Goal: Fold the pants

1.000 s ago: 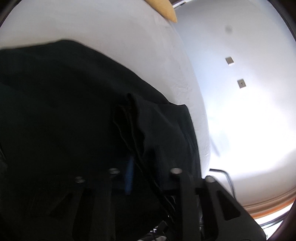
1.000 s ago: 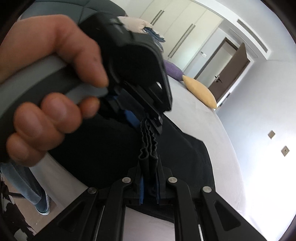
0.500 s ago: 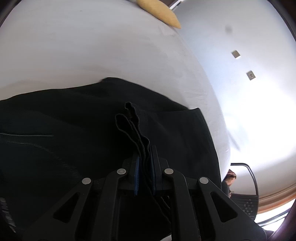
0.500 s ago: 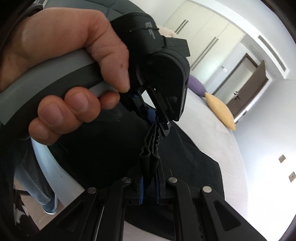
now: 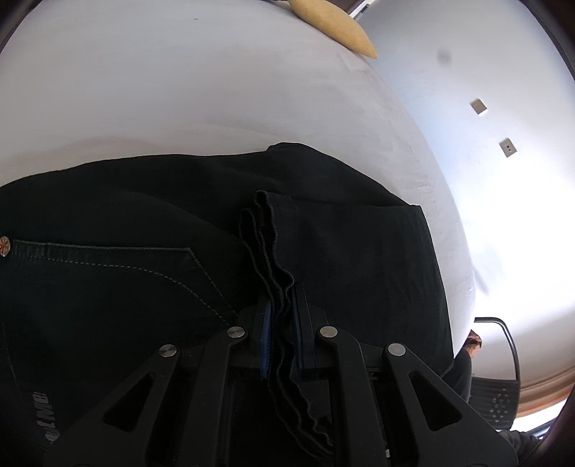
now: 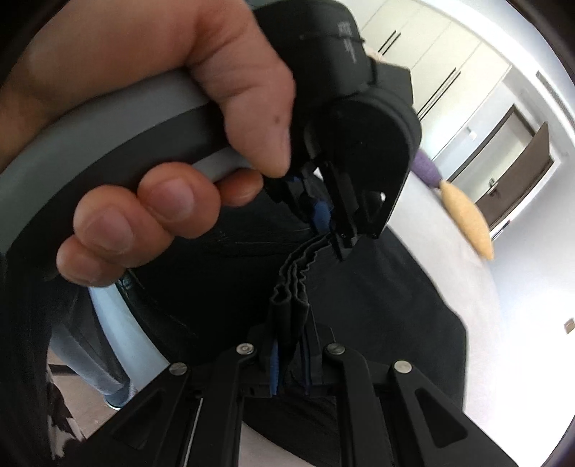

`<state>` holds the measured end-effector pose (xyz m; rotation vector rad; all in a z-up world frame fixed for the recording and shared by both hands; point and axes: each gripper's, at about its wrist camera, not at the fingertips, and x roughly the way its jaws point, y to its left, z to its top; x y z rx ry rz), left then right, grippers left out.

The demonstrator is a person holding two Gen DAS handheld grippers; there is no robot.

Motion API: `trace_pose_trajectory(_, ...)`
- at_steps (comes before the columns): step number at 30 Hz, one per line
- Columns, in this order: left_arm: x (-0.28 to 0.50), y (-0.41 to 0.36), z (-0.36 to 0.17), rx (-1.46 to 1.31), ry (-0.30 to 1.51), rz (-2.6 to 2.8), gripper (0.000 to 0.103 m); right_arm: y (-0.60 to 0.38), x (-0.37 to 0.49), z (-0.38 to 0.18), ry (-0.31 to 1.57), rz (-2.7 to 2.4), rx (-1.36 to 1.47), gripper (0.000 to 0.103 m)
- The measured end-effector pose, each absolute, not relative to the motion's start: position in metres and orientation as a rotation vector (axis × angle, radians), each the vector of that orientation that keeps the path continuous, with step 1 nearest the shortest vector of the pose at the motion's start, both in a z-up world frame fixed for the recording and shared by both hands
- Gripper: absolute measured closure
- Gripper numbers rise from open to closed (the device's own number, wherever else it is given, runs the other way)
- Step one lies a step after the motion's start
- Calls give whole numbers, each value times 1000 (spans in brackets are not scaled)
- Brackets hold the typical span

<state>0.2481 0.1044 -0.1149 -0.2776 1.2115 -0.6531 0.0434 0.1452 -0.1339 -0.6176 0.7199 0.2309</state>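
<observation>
Two grippers, both pinching the same bundle of dark cloth; the left gripper (image 5: pixel 282 323) has its jaws pressed onto a stacked, wavy edge of the black pants (image 5: pixel 151 273), several layers thick, the blue pads just showing on either side of the fabric; the right gripper (image 6: pixel 293 345) bites another stretch of that same rippled edge, jaws squeezed in on the layers; seen from the right wrist, the left hand (image 6: pixel 151 143) is close in front, fingers wrapped round a grey handle, with the left gripper's black nose touching the far end of the gathered edge; the pants lie across the white bed (image 5: pixel 215 93), a stitched back pocket (image 5: pixel 118 266) and a small metal rivet (image 5: pixel 4 246) facing up on the left, the rest of the cloth spread flat toward the bed's right edge; a yellow pillow (image 5: pixel 334 25) sits at the far end of the bed, a purple cushion (image 6: pixel 426 167) beside it; white wardrobes (image 6: pixel 431 57) and a dark door (image 6: pixel 521 176) stand beyond; a trouser leg and shoe (image 6: pixel 104 377) of a person show beside the bed, low on the left.
</observation>
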Motion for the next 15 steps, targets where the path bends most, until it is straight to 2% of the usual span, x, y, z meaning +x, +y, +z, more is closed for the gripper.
trace_pose_trajectory(5,243,107,-122,-289,1215,-645,92,134,47,-127,734,250,-584,89)
trace_pose_trajectory(7,231,94,-120,-267,1202,-632,91,127,44,-122,743,258,-533,78)
trace_pose_trajectory(9,227,95,-111,-223,1181,-592,91,109,39,-113,751,281,-456,58)
trace_pose_trajectory(13,215,106,-86,-114,1085,-471,91,66,27,-98,805,369,-239,58)
trace_pose_trajectory(14,209,103,-77,-84,1047,-463,91,50,27,-94,830,399,-148,63)
trace_pose_trajectory(15,200,95,-68,-35,1008,-459,91,31,27,-90,853,433,-39,75)
